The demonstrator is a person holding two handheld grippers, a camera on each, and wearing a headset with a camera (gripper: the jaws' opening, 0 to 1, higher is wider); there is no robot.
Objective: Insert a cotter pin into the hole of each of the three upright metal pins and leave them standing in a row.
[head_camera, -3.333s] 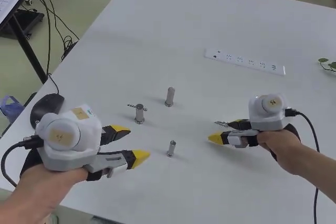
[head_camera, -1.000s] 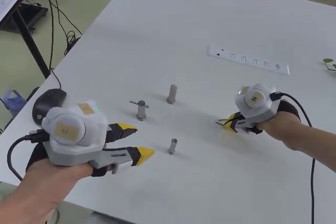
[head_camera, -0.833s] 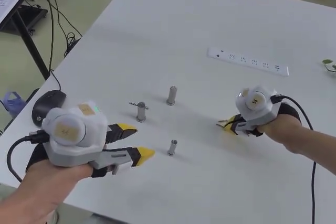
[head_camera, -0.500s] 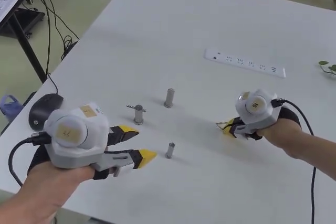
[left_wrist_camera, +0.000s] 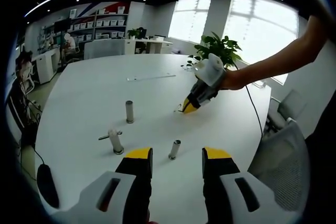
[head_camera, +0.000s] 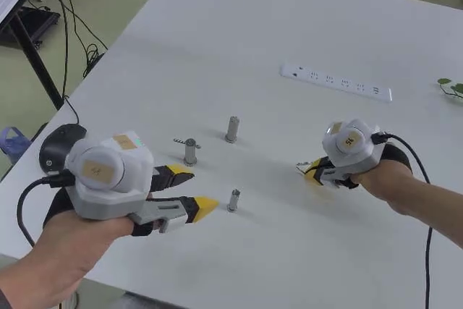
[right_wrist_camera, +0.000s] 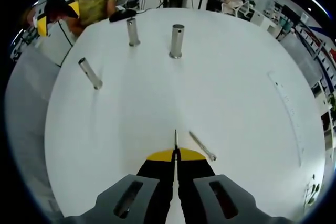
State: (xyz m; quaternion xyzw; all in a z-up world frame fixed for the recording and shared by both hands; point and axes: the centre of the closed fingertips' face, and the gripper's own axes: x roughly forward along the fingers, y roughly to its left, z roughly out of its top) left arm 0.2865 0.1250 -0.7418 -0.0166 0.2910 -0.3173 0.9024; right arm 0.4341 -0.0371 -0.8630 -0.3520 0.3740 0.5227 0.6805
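Three pins (head_camera: 233,200) on worktop (head_camera: 239,41), power strip (head_camera: 336,81) far; left hand-held gripper (head_camera: 193,189) wide; right hand-held gripper (head_camera: 309,171), tipped lower than before, clamps cotter (right_wrist_camera: 176,139).

Bright daylight from the windows (left_wrist_camera: 247,24) casts soft shadows; fisheye edges bend.

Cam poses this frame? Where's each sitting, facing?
Head view: on headset, looking forward-down at the table; shows both hands, left gripper, right gripper.
Left gripper view: on left gripper, facing over the metal pins toward right gripper; own open fingers.
Right gripper view: on right gripper near table, facing the pins; fingers shut on cotter pin.
Shared by all: the three pins.
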